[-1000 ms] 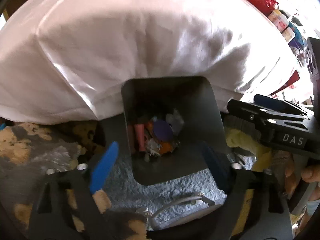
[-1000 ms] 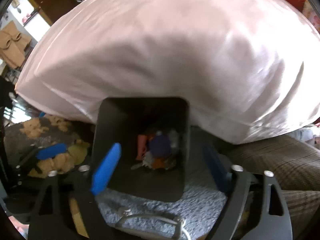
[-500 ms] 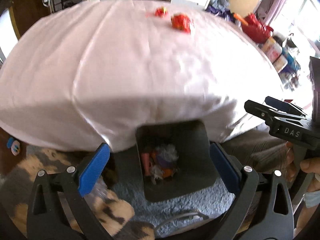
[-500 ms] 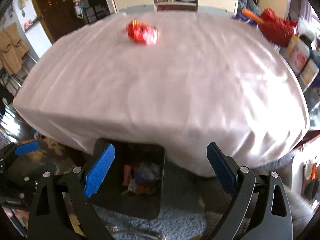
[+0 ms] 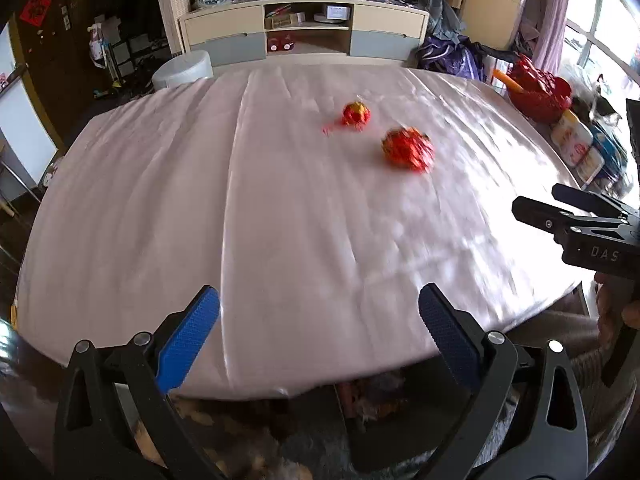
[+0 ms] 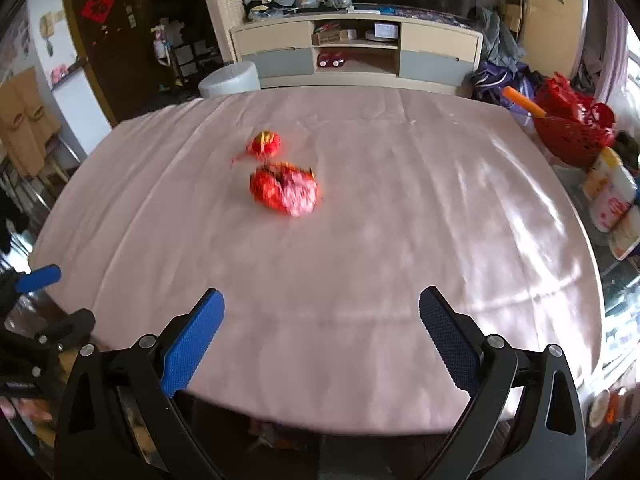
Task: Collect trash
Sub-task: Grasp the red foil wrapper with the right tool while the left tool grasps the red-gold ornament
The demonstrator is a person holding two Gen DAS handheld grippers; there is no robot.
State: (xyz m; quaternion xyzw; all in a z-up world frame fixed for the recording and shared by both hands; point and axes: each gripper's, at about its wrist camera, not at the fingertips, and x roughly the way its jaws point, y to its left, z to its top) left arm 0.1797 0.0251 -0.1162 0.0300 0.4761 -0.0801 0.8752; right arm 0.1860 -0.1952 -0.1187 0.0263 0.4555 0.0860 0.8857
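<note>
Two pieces of red trash lie on the pink tablecloth point(image 5: 280, 208): a small red ball point(image 5: 355, 114) point(image 6: 264, 143) farther back and a larger crumpled red wrapper point(image 5: 408, 149) point(image 6: 285, 189) nearer. My left gripper point(image 5: 318, 328) hangs open over the table's near edge with nothing between its blue pads. My right gripper point(image 6: 320, 330) is open and empty too, its side showing at the right edge of the left wrist view point(image 5: 576, 220). Below the table edge, the dark bin point(image 5: 380, 432) with colourful trash is mostly hidden.
A cream sideboard point(image 6: 356, 52) stands behind the table with a pale round stool point(image 6: 228, 80) beside it. A red basket point(image 6: 572, 132) and bottles point(image 6: 612, 196) crowd the right side. A shaggy grey rug point(image 5: 304, 452) lies under the bin.
Both grippers rose from just above the bin to above the table's edge and tilted up, so the tabletop and the two red pieces came into view. The left jaws widened a little.
</note>
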